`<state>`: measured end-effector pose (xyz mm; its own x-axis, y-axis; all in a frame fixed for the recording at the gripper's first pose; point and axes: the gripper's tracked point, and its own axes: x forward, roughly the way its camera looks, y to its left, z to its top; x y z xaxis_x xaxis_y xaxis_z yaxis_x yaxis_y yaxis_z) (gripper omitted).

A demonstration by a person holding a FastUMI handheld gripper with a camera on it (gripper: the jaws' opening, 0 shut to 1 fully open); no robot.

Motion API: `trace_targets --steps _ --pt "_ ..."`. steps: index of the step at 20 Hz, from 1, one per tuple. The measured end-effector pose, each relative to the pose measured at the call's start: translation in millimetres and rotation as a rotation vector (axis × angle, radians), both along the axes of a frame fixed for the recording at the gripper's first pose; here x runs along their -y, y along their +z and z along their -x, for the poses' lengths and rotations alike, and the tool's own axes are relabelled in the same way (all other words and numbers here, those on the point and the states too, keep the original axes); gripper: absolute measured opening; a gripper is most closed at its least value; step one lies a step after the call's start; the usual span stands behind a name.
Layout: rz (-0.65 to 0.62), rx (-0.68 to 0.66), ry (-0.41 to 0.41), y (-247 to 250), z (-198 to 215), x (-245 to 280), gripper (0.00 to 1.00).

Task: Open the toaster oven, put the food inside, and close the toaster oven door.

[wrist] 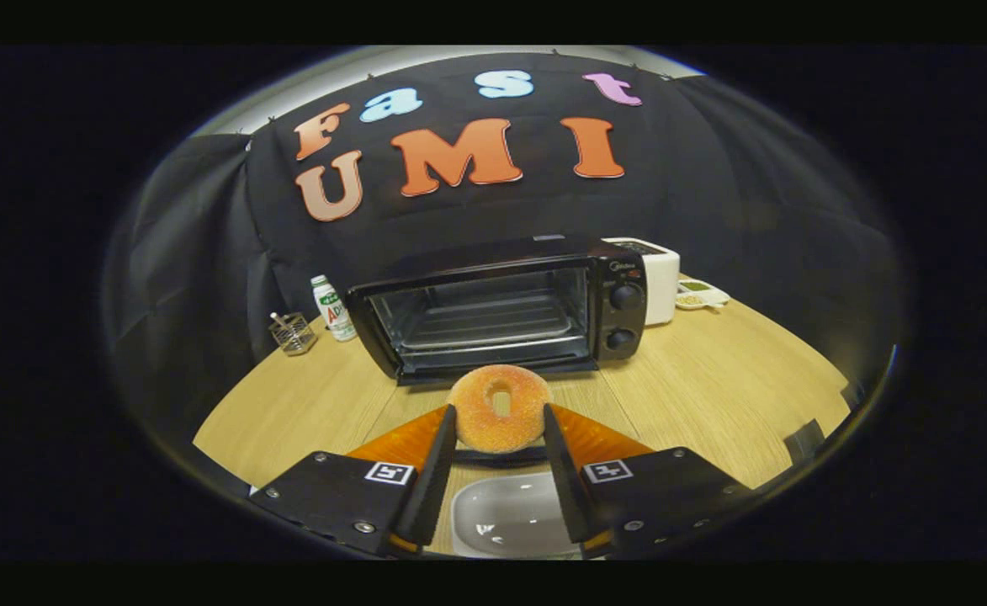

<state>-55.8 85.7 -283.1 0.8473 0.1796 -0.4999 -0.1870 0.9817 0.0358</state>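
A sugared orange doughnut [500, 407] stands upright between my fingers, and my gripper [499, 421] is shut on it, lifted above a white dish [506, 518] that lies on the wooden table under the fingers. Beyond the doughnut stands the black toaster oven [501, 307]. Its door [493, 370] is folded down flat toward me, and the wire rack [480, 324] inside is bare. Two knobs [623, 296] sit on the oven's right panel.
A white appliance [660, 282] stands right of the oven, with a small tray of condiments [699, 295] beside it. Left of the oven are a white bottle [333, 309] and a wire holder [293, 333]. The wooden table [712, 379] spreads out on both sides.
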Motion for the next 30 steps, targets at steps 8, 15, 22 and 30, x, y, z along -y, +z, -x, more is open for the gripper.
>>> trace_targets --steps 8,15,22,30 --pt "-0.235 -0.019 -0.081 -13 -80 -38 0.59" --pt "-0.49 -0.077 -0.195 -38 -133 -49 0.59" --pt "-0.526 -0.1 -0.205 -51 -162 -57 0.73" --pt "-0.356 -0.04 -0.125 -31 -121 -47 0.98"
